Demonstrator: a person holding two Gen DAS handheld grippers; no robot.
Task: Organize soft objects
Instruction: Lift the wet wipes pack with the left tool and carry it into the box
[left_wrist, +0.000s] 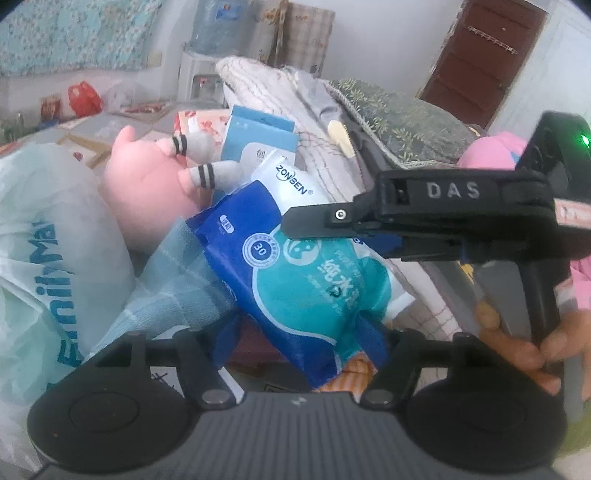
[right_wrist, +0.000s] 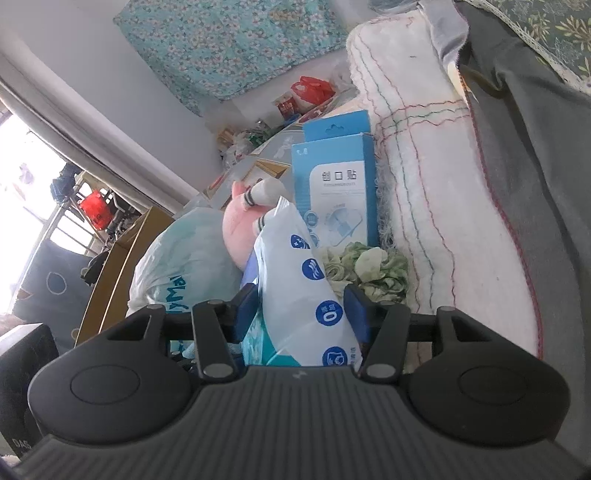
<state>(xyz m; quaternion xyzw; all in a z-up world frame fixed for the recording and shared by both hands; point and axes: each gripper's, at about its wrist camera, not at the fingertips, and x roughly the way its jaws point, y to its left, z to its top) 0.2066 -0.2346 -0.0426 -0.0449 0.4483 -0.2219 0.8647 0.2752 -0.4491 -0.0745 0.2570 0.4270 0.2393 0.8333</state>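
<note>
Folded quilt with coloured stitching, stacked under a dark leaf-print cushion, fills the 12-to-2 o'clock area of the left wrist view.

White plastic bag with teal lettering bulges at 9 o'clock. Pink plush toy with striped grey legs lies at 10 o'clock, against the bag.

Wet wipes pack, blue and teal, lies tilted at centre, atop a light blue towel at 8 o'clock. Blue bandage box stands upright at 12 o'clock in the right wrist view, beside the quilt; green crumpled fabric at its foot.

Right gripper: jaws part-open, either side of the pack; pad contact cannot be told. A hand holds its handle at 4 o'clock.

Left gripper: jaws fairly wide, the pack's lower end between them, pads hidden.
</note>
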